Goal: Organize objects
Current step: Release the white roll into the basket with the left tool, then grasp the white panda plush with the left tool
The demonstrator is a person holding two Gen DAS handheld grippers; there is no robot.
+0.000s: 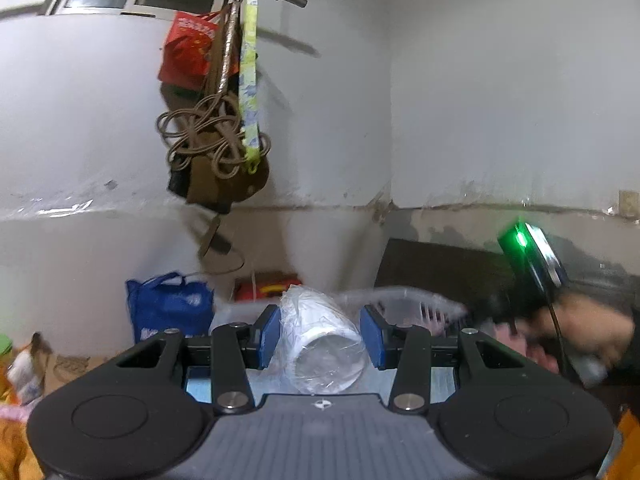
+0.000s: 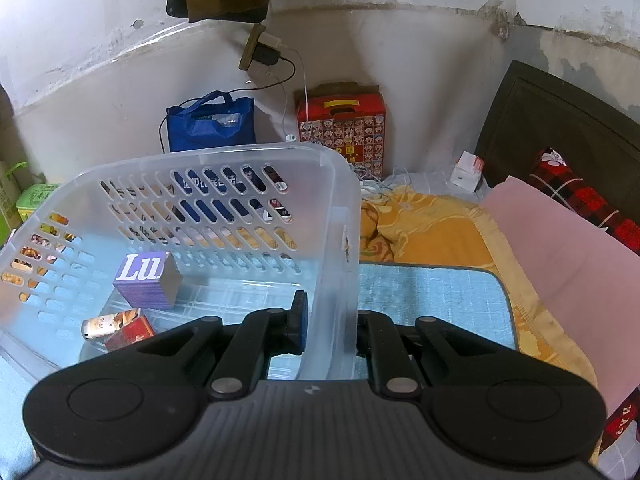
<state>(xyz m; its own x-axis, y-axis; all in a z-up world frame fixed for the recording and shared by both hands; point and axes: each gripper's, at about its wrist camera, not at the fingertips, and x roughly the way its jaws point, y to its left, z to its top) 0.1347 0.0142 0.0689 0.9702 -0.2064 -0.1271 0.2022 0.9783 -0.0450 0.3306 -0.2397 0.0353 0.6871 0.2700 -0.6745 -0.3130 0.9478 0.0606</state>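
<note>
My left gripper is shut on a stack of clear plastic cups in a thin plastic sleeve, held up off the surface with its open end toward the camera. My right gripper is shut on the right wall of a translucent slotted basket, one blue pad inside and the other finger outside. In the basket lie a purple box, a small can and a red carton. The basket rim shows blurred behind the cups in the left wrist view.
The basket stands on a light blue mat over an orange blanket. A blue bag and red patterned box stand by the wall. A pink sheet lies right. Bags and rope hang above.
</note>
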